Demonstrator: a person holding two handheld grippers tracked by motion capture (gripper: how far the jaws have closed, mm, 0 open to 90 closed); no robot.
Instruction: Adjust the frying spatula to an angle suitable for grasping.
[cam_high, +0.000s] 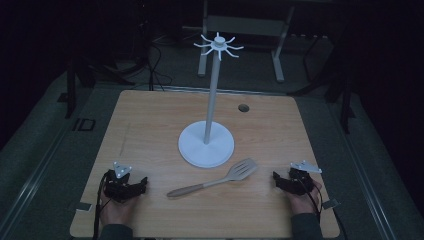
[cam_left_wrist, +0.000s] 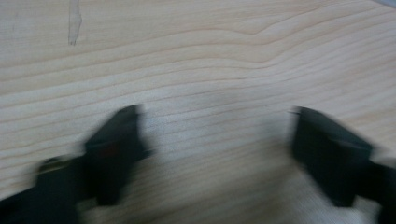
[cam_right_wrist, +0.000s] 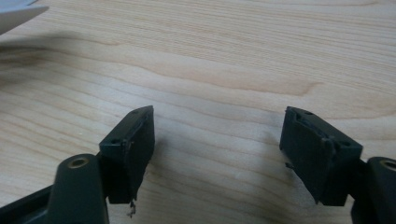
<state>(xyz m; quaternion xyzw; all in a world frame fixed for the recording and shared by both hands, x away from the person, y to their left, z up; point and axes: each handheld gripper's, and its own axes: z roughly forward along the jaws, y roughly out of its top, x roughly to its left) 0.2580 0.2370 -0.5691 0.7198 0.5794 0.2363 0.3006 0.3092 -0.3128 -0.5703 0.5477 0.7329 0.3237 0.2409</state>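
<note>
Seen from the high view: two hands at the near edge of the wooden table (cam_high: 150, 115), each bearing a black gripper. Left gripper (cam_high: 142, 185) resting well to the left of the white rack base, right gripper (cam_high: 276, 178) resting to its lower right, both with jaws parted and nothing between them. Slotted spatula (cam_high: 215, 183) lying flat just in front of the rack base (cam_high: 206, 143), between the two grippers and touched by neither; pale slotted blade angled up toward the base's right side, brownish handle trailing down to the left. Tall white hook rack (cam_high: 218, 45) rising from that base, its prongs bare. Likely job: lifting the spatula and hanging it on a prong.

Seen from the left gripper view: left gripper (cam_left_wrist: 215, 140) blurred, jaws spread wide over bare wood grain, gripping nothing. Faint pencil-like mark (cam_left_wrist: 74, 25) on the table beyond.

Seen from the right gripper view: right gripper (cam_right_wrist: 217, 140) sharp, jaws standing wide apart over bare wood, holding nothing. Sliver of the rack base (cam_right_wrist: 18, 14) at the upper left corner.

Risks, as judged: a thin handle lying flat on the wood, hard to pinch without scraping the table or skidding it toward the base; a grip near one end tipping the blade down; a swing against the slender pole toppling the rack; a missed prong dropping the spatula.
</note>
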